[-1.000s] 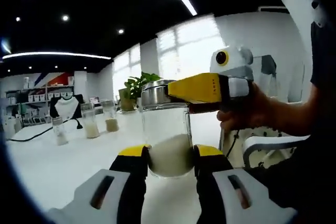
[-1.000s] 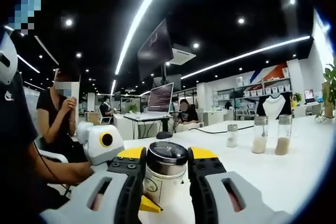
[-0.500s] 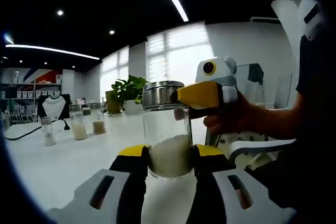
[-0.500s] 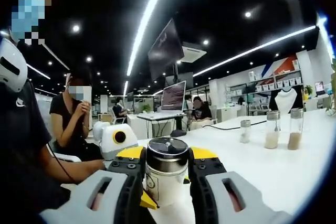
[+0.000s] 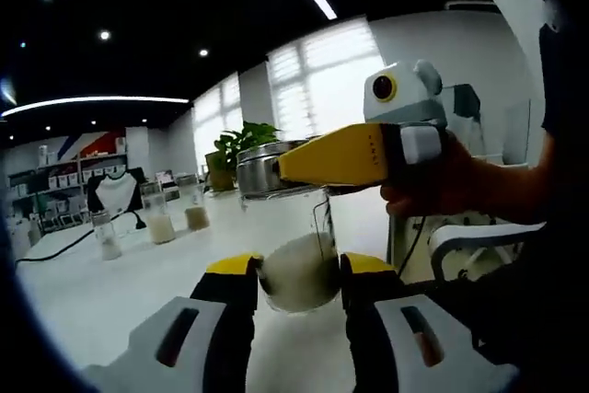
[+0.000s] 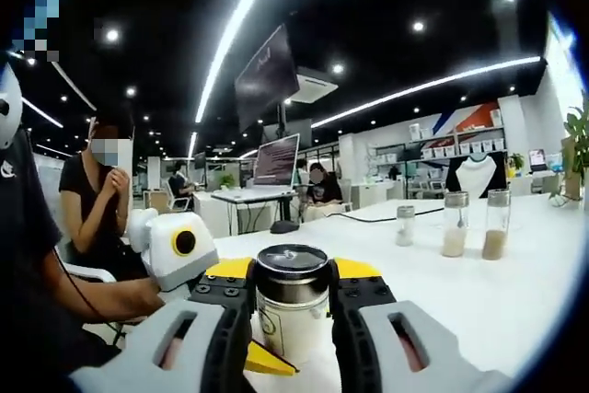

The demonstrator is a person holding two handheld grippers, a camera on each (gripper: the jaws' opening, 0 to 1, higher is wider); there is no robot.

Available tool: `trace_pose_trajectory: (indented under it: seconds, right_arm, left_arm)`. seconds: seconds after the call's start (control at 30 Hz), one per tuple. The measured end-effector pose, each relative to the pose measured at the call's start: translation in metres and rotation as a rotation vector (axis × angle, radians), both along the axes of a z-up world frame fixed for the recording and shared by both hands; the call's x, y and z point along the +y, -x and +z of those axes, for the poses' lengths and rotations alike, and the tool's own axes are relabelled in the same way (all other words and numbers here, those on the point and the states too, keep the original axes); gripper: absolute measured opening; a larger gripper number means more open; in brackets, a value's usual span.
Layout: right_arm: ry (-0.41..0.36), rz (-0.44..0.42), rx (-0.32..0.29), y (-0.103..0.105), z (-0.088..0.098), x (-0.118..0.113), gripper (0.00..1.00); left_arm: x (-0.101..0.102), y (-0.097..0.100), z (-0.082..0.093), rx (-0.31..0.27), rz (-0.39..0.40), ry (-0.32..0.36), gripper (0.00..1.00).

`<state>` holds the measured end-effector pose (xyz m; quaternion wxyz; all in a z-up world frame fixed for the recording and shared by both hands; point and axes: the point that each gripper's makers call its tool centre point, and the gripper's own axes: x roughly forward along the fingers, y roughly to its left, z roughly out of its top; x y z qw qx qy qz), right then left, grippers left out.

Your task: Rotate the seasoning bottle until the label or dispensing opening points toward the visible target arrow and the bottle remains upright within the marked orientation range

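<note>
Seasoning bottle [image 5: 296,260], glass, steel cap [image 6: 293,266], off the white worktop [image 6: 497,306]: we pinch its base in the left gripper [image 5: 296,275] and its cap in the right gripper [image 6: 293,296]. We should twist slowly, axis vertical. Target arrow and dispensing opening: not made out.

Dim dark ceiling, bright strip lights [image 6: 241,20], window [image 5: 327,80] glare, fisheye bending at edges, slightly soft focus
</note>
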<state>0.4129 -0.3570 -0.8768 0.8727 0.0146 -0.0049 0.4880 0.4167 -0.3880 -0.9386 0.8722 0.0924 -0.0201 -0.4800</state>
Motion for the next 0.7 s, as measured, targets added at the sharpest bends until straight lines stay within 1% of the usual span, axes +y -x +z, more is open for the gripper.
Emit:
trace_pose_trajectory:
  seconds: [0.07,0.2,0.27,0.3,0.37,0.43,0.5,0.53,0.63,0.7]
  right_arm:
    - [0.006,-0.022,0.001,-0.003,-0.001,0.0,0.29]
    - [0.006,-0.067,-0.01,-0.007,0.001,0.0,0.29]
    - [0.019,-0.063,-0.008,-0.009,-0.001,0.002,0.29]
    - [0.027,-0.057,-0.009,-0.008,-0.002,0.003,0.29]
    - [0.032,-0.039,-0.028,-0.007,-0.003,0.003,0.29]
    - [0.027,-0.022,-0.019,-0.006,-0.004,0.002,0.29]
    - [0.025,-0.007,-0.009,-0.005,-0.006,0.001,0.29]
    - [0.027,0.005,0.003,-0.005,-0.008,-0.001,0.29]
    - [0.042,0.029,0.006,-0.002,-0.011,-0.003,0.29]
    - [0.046,0.044,0.001,0.0,-0.011,-0.004,0.29]
  left_arm:
    - [-0.001,-0.003,-0.002,-0.014,0.035,-0.026,0.39]
    - [-0.001,-0.01,-0.002,-0.009,0.101,-0.018,0.39]
    - [0.002,-0.015,-0.005,-0.021,0.146,-0.048,0.38]
    - [0.002,-0.014,-0.006,-0.014,0.15,-0.051,0.38]
    - [0.004,-0.014,-0.006,-0.016,0.152,-0.047,0.38]
    - [0.006,-0.014,-0.007,-0.023,0.143,-0.056,0.37]
    - [0.007,-0.014,-0.008,-0.018,0.134,-0.062,0.37]
    - [0.006,-0.012,-0.009,-0.008,0.113,-0.071,0.37]
    - [0.006,-0.009,-0.012,-0.003,0.085,-0.083,0.37]
    - [0.006,-0.006,-0.011,0.013,0.06,-0.066,0.36]
